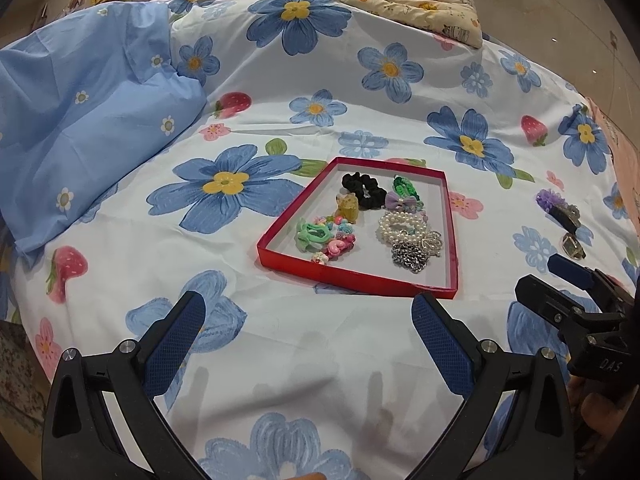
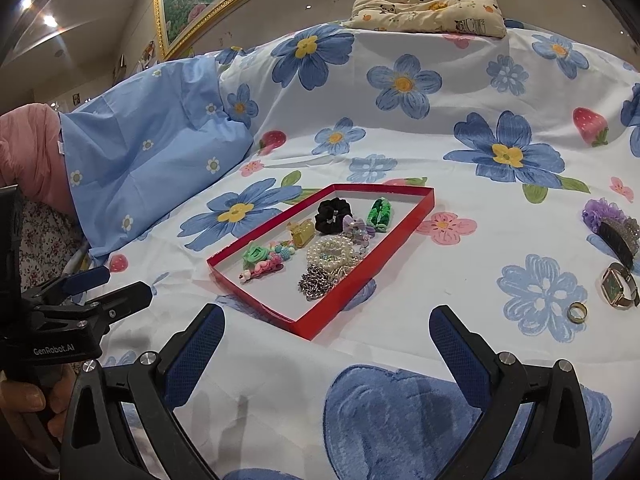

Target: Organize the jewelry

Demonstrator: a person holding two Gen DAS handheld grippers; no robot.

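Both tools hung spread and empty above the bed (image 2: 460,152): the left tool (image 1: 308,328) before the red tray (image 1: 360,278), the right tool (image 2: 326,340) beside it. The tray held a scrunchie (image 2: 333,215), pearls (image 2: 332,254) and a chain (image 2: 316,284). A watch (image 2: 618,283), ring (image 2: 578,312) and purple clip (image 2: 610,224) lay on the bed right of the tray.

Bed: you see a flowered sheet (image 2: 460,152) covering it.
Middle: a red tray (image 2: 404,236) lies flat.
Right edge: a purple hair clip (image 2: 612,226), a watch (image 2: 618,286) and a ring (image 2: 578,312) lie apart on the sheet.
Far edge: a panda pillow (image 2: 432,8).
Left edge: a light blue quilt (image 2: 152,148), bunched.
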